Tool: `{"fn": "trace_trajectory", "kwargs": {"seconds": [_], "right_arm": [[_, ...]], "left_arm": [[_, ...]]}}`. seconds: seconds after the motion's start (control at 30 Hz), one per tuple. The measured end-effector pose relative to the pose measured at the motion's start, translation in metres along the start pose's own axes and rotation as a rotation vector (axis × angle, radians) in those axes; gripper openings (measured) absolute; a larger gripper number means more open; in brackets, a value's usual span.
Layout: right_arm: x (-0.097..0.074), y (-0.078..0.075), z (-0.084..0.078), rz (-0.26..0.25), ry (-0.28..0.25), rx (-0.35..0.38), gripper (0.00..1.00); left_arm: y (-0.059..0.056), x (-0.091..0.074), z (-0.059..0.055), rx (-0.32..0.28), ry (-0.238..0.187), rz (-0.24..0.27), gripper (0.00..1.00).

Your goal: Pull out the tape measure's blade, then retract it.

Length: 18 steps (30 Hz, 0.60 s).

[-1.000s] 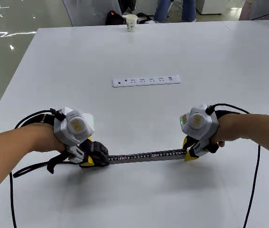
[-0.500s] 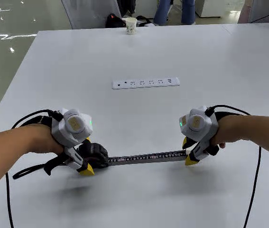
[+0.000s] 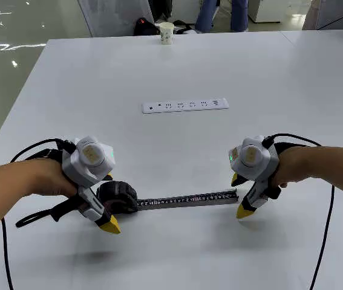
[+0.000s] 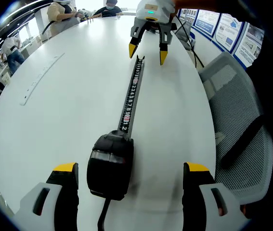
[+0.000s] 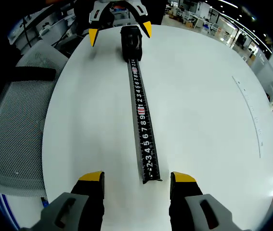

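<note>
White table with tape measure, power strip, paper cup.

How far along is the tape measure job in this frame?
Done: the pull-out, since the blade lies extended from the case. In hand: nothing is gripped. The left hand-held gripper stands open around the case, and the right hand-held gripper is open at the blade's end. Left: retracting the blade.

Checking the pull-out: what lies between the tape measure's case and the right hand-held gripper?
The pulled-out blade lies flat on the table between them, clear in the head view.
</note>
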State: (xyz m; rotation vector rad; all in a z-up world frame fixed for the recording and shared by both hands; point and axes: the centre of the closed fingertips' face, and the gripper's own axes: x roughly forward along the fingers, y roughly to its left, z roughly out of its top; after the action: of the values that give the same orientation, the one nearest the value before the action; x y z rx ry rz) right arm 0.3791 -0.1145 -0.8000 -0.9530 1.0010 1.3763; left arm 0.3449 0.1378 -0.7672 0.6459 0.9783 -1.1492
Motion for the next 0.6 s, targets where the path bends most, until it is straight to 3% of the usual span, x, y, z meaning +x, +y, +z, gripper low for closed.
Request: {"fn": "trace_trajectory", "kwargs": {"seconds": [0.23,0.33,0.4,0.5,0.6], "right_arm": [[0.0005,0.0006,-0.0009,0.005,-0.008,0.049,0.7],[0.0013,0.001,0.0006,0.007,-0.023,0.062,0.81],[0.0019,0.0023,0.0002,0.011,-0.025,0.075,0.88],[0.0027,0.0027,0.0003,0.008,-0.033,0.108,0.97],[0.0016,0.0002,0.0006,-0.004,-0.04,0.13,0.99]], "left_arm": [[-0.0039,-0.0014,-0.0009,-0.061,-0.02,-0.017,0.99],[-0.0053,-0.0037,0.0034,-0.068,-0.057,-0.018,0.99],[-0.0051,-0.0039,0.0037,-0.078,-0.061,-0.016,0.99],[-0.0015,-0.0036,-0.0005,-0.147,-0.047,-0.006,0.99],[0.0029,-0.0039,-0.003,-0.177,-0.047,0.013,0.99]]}}
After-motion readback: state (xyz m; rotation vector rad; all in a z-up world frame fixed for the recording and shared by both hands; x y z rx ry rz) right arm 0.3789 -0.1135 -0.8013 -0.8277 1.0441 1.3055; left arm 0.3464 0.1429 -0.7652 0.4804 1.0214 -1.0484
